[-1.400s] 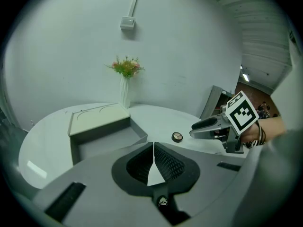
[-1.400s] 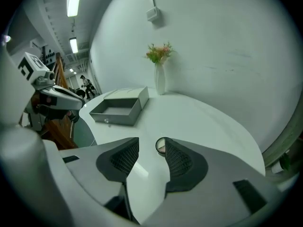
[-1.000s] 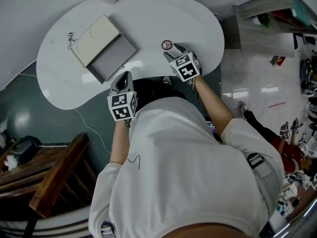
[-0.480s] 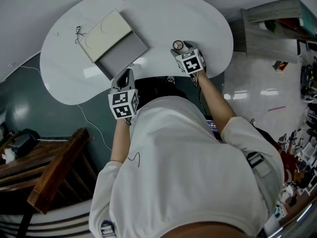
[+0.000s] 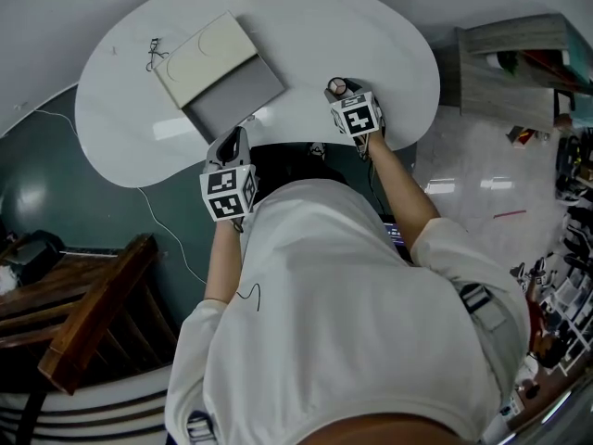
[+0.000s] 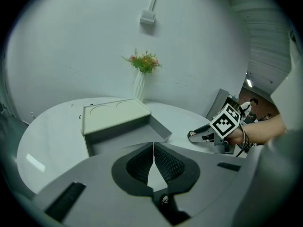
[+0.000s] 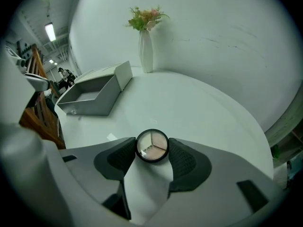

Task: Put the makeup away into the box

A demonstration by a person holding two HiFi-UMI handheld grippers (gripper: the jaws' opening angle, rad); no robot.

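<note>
- Head view: white table (image 5: 371,35), with an open box (image 5: 218,77) at its far left part. The left gripper (image 5: 232,142) hangs over the near edge, just short of the box. The right gripper (image 5: 339,93) sits at the round compact (image 5: 336,86), which is on the table well right of the box.
- Left gripper view: jaws pressed together at the tips, nothing between them. Box (image 6: 120,122) just ahead, and a vase (image 6: 138,86) with flowers behind it.
- Right gripper view: jaws closing on the compact (image 7: 152,145). Both pads (image 7: 124,157) look to touch its rim. The compact lies flat on the table, outside the box (image 7: 92,96).
</note>
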